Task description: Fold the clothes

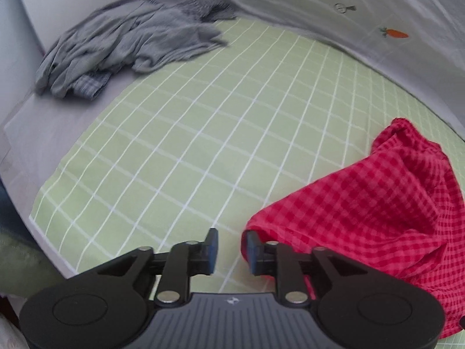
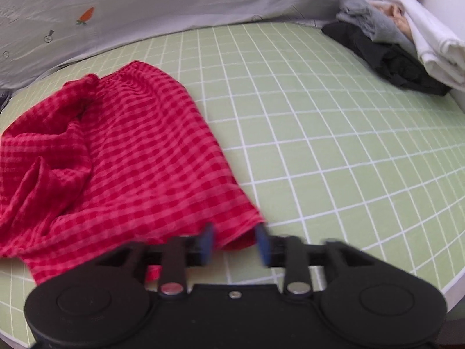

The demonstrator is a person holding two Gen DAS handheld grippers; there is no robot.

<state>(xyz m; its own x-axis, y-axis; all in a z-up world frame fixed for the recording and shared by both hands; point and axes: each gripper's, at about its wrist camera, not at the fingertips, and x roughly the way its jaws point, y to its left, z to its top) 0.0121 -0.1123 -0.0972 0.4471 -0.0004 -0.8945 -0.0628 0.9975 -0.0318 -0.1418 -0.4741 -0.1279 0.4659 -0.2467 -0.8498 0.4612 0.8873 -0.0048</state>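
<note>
A red checked garment [image 1: 377,203] lies crumpled on the green grid sheet [image 1: 203,145]. In the left wrist view it is at the right; my left gripper [image 1: 229,251] is open, its right finger touching the garment's near left corner. In the right wrist view the garment [image 2: 122,157] fills the left half. My right gripper [image 2: 234,242] is open, with the garment's near right corner lying between its blue pads [image 2: 263,244].
A grey crumpled garment pile [image 1: 125,46] lies at the far left. Folded black, grey and white clothes [image 2: 401,43] are stacked at the far right. A white carrot-print quilt [image 2: 116,14] runs along the back. The bed edge is near left [image 1: 29,145].
</note>
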